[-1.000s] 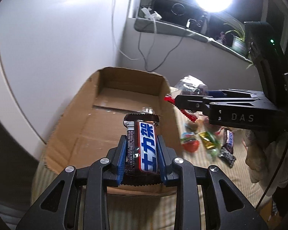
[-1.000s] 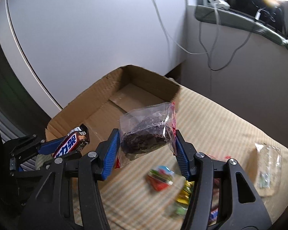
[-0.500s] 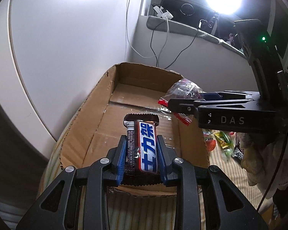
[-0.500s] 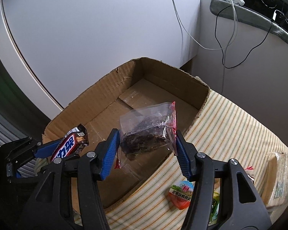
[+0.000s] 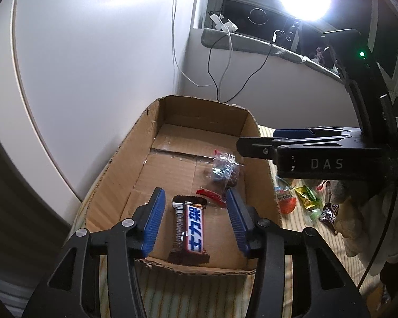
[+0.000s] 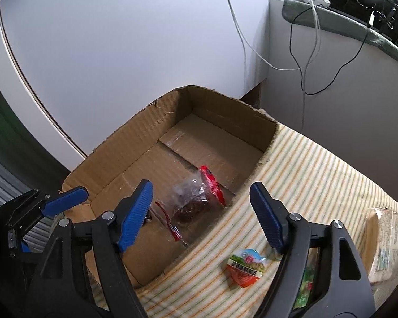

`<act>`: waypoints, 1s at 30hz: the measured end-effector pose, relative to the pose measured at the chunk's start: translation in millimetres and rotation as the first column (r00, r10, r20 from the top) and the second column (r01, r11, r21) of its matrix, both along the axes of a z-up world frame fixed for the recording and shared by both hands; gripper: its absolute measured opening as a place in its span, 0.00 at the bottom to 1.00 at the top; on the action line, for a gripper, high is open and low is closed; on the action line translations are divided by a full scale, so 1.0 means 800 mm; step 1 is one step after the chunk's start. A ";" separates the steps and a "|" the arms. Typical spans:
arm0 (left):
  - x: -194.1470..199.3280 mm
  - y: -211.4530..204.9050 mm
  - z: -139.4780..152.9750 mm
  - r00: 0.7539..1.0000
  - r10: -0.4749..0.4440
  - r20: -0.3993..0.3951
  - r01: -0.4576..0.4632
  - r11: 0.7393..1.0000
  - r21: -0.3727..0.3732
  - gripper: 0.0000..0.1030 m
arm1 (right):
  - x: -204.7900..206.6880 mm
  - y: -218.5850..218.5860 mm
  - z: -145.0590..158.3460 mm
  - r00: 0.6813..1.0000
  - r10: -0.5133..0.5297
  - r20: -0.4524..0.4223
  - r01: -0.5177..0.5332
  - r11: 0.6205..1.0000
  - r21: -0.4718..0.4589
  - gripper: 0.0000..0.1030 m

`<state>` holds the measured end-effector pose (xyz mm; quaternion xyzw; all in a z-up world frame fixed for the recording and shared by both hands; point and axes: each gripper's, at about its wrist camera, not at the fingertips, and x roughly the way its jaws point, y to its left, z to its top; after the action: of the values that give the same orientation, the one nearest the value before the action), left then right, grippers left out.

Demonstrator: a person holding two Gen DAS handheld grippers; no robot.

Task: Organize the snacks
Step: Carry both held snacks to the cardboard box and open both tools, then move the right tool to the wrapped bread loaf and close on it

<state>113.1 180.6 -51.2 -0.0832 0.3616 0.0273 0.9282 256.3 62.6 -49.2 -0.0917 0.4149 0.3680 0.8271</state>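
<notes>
An open cardboard box (image 5: 124, 153) (image 6: 135, 132) sits on a striped cloth. A Snickers bar (image 5: 189, 232) lies on the box floor near its front wall, between the fingers of my open left gripper (image 5: 195, 221). A clear bag with a red strip holding dark snacks (image 5: 224, 171) (image 6: 192, 201) lies in the box beyond it. My right gripper (image 6: 201, 214) is open above the box's near edge, with the bag below it. The right gripper also shows in the left wrist view (image 5: 254, 148) over the box's right wall.
Loose snacks lie on the cloth right of the box: a round orange-lidded cup (image 6: 245, 267) (image 5: 286, 201), a green-yellow wrapper (image 5: 306, 194) and a dark wrapper (image 5: 330, 212). A pale packet (image 6: 384, 241) lies far right. Cables hang down the wall behind.
Both grippers have opened. The Snickers bar dropped from the left gripper onto the box floor, and the clear bag dropped from the right gripper into the box.
</notes>
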 end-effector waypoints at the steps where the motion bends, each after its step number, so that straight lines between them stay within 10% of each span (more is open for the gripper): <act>1: 0.000 -0.002 0.001 1.000 -0.002 0.001 0.002 1.000 0.000 0.46 | 0.000 -0.004 0.001 1.000 -0.004 0.002 0.004 1.000 0.001 0.76; 30: 0.049 -0.144 0.012 0.981 -0.191 0.025 0.193 0.980 -0.055 0.49 | 0.042 -0.264 0.005 0.949 -0.315 0.007 0.315 0.949 -0.004 0.76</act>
<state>152.6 65.3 -41.6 -0.0745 0.3594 -0.0735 0.9273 290.2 -148.8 -45.1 -0.0275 0.4226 0.2302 0.8762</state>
